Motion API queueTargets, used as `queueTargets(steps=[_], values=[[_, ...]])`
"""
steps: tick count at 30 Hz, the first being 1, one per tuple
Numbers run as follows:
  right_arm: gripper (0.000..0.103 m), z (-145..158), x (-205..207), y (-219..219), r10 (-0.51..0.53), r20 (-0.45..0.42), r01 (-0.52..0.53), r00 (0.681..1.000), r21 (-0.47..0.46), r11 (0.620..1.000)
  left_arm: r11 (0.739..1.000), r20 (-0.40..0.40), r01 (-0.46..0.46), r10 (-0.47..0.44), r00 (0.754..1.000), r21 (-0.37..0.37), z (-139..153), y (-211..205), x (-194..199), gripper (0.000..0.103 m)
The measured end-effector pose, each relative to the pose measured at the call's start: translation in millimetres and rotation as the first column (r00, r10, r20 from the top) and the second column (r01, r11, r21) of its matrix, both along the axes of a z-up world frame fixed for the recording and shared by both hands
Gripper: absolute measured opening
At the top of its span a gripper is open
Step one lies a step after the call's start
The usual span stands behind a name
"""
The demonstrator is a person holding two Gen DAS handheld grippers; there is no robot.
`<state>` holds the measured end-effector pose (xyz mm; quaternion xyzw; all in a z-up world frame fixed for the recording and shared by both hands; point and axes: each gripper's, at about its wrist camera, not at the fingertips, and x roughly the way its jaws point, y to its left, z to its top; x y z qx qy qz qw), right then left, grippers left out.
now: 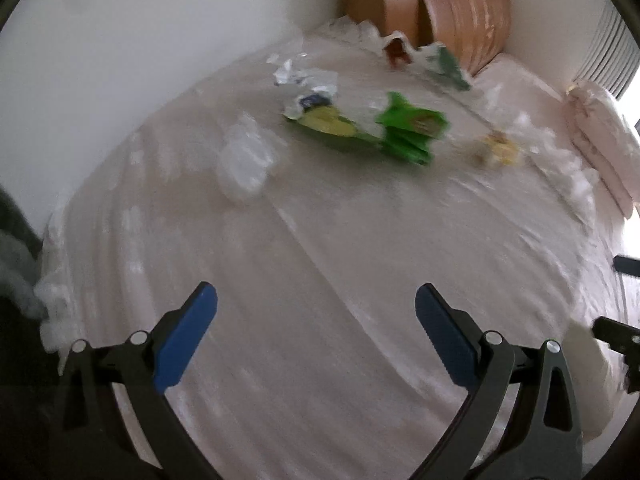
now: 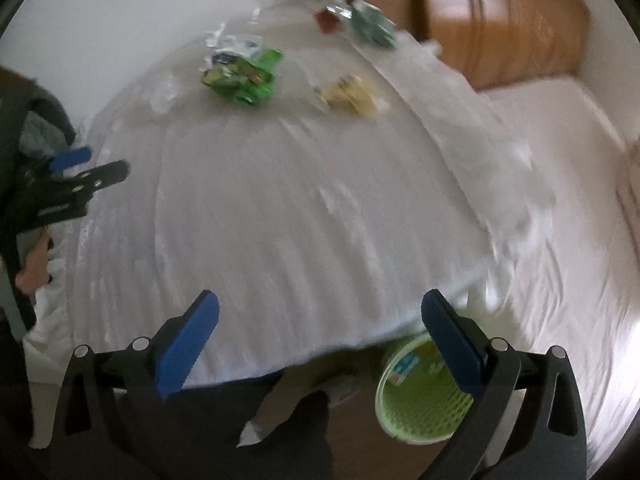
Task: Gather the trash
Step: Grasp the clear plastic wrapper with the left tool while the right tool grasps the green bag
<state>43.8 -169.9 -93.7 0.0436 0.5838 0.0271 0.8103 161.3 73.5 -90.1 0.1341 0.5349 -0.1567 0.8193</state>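
Trash lies scattered on the far part of a white bed (image 1: 320, 264): bright green wrappers (image 1: 412, 128), a crumpled white and blue wrapper (image 1: 306, 80), a clear plastic piece (image 1: 244, 156), a yellow wrapper (image 1: 498, 148) and a red and green packet (image 1: 420, 54). My left gripper (image 1: 316, 320) hangs open over bare sheet, well short of the trash, with nothing between its blue pads. In the right wrist view the green wrappers (image 2: 244, 74) and yellow wrapper (image 2: 350, 96) also lie far off. My right gripper (image 2: 320, 324) is open and empty at the bed's near edge, above a green mesh bin (image 2: 416, 404).
A brown headboard (image 2: 500, 20) stands behind the bed, with pillows (image 1: 600, 140) at the right. The left gripper (image 2: 80, 176) shows at the left edge of the right wrist view, near a person's hand. Dark clothing (image 2: 292, 432) and floor lie below the bed's edge.
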Motion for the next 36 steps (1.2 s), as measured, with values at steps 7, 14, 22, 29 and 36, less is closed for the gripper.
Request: queueTargets(steps=[7, 14, 22, 29, 36], values=[[0.100, 4.1, 98.0, 32.5, 0.080, -0.034, -0.080, 0.996, -0.014, 0.997, 0.996, -0.053, 0.012, -0.008, 0.999, 0.083, -31.1, -1.3, 82.5, 0.095], [0.100, -13.9, 183.0, 59.9, 0.129, -0.104, -0.133, 0.986, -0.024, 0.991, 0.993, -0.062, 0.040, -0.033, 0.998, 0.113, -46.5, -11.1, 124.4, 0.095], [0.100, -45.5, 232.4, 82.0, 0.158, -0.161, -0.173, 0.974, -0.079, 0.982, 0.995, -0.055, 0.055, -0.051, 0.997, 0.078, -54.1, -6.8, 139.0, 0.077], [0.080, -57.1, 248.9, 87.5, 0.166, -0.195, -0.190, 0.967, -0.112, 0.975, 0.998, -0.069, 0.059, -0.057, 0.996, 0.030, -48.7, -3.4, 145.5, 0.046], [0.048, -56.8, 259.5, 88.7, 0.168, -0.199, -0.186, 0.966, -0.076, 0.980, 0.999, -0.039, 0.034, -0.034, 0.999, 0.004, -32.1, 7.5, 147.5, 0.037]])
